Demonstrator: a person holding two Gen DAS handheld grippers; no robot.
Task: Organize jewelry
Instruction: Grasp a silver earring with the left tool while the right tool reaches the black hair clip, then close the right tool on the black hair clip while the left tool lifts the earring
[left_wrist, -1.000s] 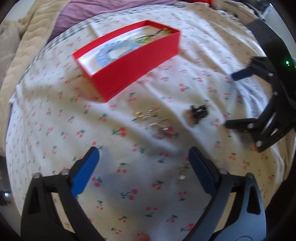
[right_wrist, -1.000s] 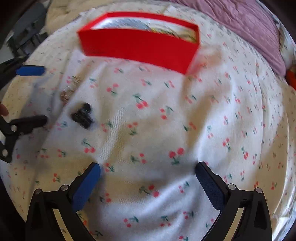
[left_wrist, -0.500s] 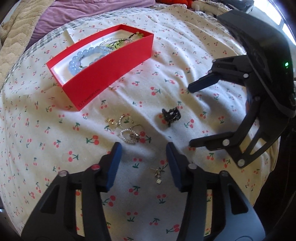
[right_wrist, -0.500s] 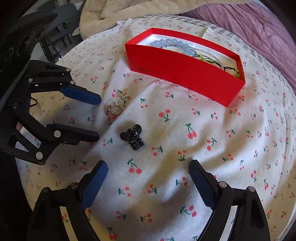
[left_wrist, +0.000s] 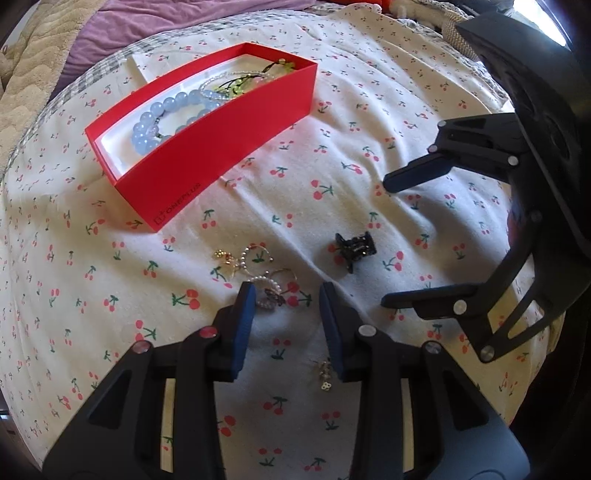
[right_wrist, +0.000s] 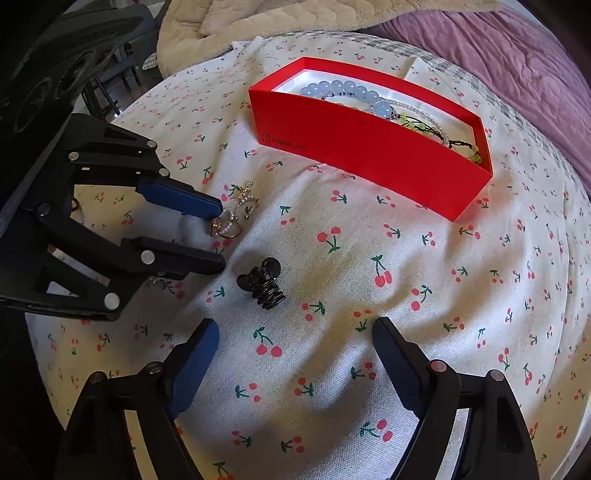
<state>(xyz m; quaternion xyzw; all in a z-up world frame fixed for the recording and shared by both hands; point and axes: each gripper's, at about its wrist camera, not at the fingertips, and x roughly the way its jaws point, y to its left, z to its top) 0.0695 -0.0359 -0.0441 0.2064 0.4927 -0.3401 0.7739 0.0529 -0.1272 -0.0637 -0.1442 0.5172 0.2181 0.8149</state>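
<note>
A red box (left_wrist: 221, 162) (right_wrist: 369, 158) on the cherry-print cloth holds a blue bead bracelet (left_wrist: 162, 114) (right_wrist: 343, 90) and other strands. Loose earrings (left_wrist: 240, 258) (right_wrist: 243, 195) lie in front of it. My left gripper (left_wrist: 286, 295) (right_wrist: 219, 236) points down over a pearl hoop earring (left_wrist: 271, 291) (right_wrist: 227, 227). Its jaws are closing with the hoop between the tips, and the pads do not press on it. A black hair claw (left_wrist: 354, 247) (right_wrist: 264, 282) lies just ahead of my right gripper (right_wrist: 295, 328) (left_wrist: 388, 242). The right jaws are wide, closing slightly, with nothing between them.
A small gold earring (left_wrist: 325, 374) lies under my left gripper's right finger. The cherry-print cloth (right_wrist: 443, 295) covers a rounded surface that drops off at its edges. A purple blanket (right_wrist: 517, 55) and a beige quilt (right_wrist: 258, 22) lie behind the box.
My left jaws have narrowed a lot and now flank the pearl hoop. The right gripper has come in toward the hair claw, its jaws a little narrower.
</note>
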